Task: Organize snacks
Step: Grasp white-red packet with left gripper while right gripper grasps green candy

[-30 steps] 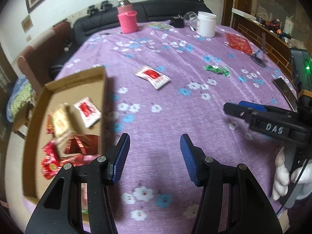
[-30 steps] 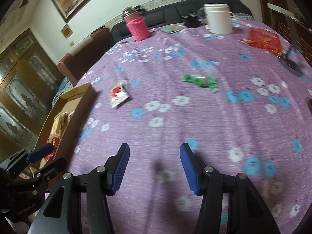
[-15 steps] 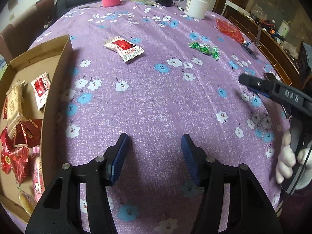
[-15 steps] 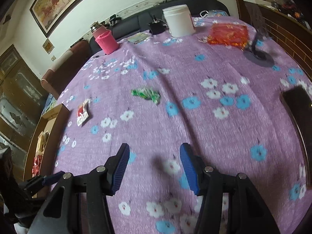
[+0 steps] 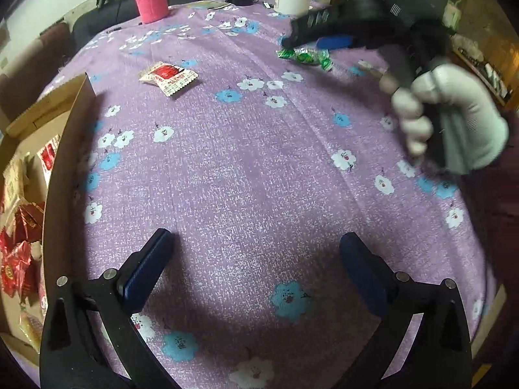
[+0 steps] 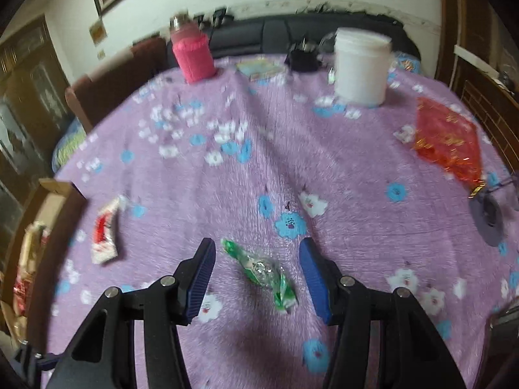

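A green candy strip (image 6: 262,270) lies on the purple flowered cloth between the open fingers of my right gripper (image 6: 258,267); it also shows in the left wrist view (image 5: 306,56) under that gripper (image 5: 311,37). A red-and-white snack packet (image 5: 168,77) lies further left on the cloth and shows in the right wrist view (image 6: 105,235). A cardboard box (image 5: 69,136) with several snack packets stands at the left table edge. My left gripper (image 5: 256,259) is open and empty above bare cloth.
A pink-sleeved bottle (image 6: 193,55), a white tub (image 6: 361,68), a small booklet (image 6: 259,68) and a dark object stand at the back. A red foil bag (image 6: 449,141) and a round grey base (image 6: 486,218) lie at the right. A sofa lies behind the table.
My right gripper has moved forward and down until its open fingers straddle the green candy strip. My left gripper has opened wider and stayed over the cloth near the box.
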Demonstrator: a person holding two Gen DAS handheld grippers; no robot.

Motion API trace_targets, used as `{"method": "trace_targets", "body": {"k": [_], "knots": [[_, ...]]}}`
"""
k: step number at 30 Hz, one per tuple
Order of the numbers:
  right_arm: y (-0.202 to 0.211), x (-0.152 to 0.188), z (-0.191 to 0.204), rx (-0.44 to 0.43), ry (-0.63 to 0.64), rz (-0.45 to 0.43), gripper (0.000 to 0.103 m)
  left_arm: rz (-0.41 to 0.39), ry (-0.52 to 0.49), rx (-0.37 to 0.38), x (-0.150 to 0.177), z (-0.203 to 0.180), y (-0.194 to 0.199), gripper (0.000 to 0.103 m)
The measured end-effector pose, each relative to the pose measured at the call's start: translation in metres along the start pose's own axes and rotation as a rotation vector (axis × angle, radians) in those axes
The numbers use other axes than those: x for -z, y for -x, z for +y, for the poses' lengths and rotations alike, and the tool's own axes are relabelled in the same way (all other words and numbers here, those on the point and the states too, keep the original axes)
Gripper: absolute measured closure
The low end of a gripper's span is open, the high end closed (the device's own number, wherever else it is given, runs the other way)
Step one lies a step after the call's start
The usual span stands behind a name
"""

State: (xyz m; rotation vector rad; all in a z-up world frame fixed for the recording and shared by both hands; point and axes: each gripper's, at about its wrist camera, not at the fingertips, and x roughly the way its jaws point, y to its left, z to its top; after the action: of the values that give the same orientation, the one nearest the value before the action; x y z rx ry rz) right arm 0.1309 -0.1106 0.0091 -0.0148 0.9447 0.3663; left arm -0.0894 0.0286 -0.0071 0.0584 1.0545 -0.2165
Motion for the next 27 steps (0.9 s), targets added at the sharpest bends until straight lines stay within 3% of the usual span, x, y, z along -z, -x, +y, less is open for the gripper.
{"method": "trace_targets", "body": {"k": [2, 4, 5, 13, 15, 19, 24, 26, 27], "knots": [[-0.010, 0.006, 0.000, 0.015, 0.004, 0.027, 0.048, 0.003, 0.050, 0.056, -0.002, 0.011, 0.004, 0.000], [-0.007, 0.012, 0.003, 0.079, 0.022, 0.005, 0.066, 0.010, 0.126, 0.128, -0.007, 0.024, 0.008, 0.001], [-0.005, 0.013, 0.003, 0.089, 0.020, 0.004, 0.081, 0.007, 0.174, 0.169, -0.011, 0.034, 0.010, 0.003], [0.033, 0.026, -0.009, -0.031, -0.150, -0.074, 0.081, -0.080, 0.289, 0.156, -0.065, 0.073, 0.022, 0.003], [0.047, 0.031, -0.008, -0.096, -0.190, -0.101, 0.081, -0.088, 0.291, 0.136, -0.083, 0.080, 0.014, 0.003], [0.063, 0.043, 0.005, -0.142, -0.159, -0.144, 0.081, -0.050, 0.331, 0.085, -0.117, 0.098, -0.023, 0.003], [0.050, 0.050, 0.010, -0.165, -0.150, -0.102, 0.081, -0.040, 0.321, -0.005, -0.141, 0.101, -0.049, 0.004], [0.047, 0.050, 0.009, -0.173, -0.157, -0.094, 0.081, -0.037, 0.297, -0.028, -0.144, 0.100, -0.055, 0.009], [0.047, 0.050, 0.007, -0.177, -0.162, -0.095, 0.081, -0.030, 0.279, -0.044, -0.145, 0.098, -0.059, 0.018]]}}
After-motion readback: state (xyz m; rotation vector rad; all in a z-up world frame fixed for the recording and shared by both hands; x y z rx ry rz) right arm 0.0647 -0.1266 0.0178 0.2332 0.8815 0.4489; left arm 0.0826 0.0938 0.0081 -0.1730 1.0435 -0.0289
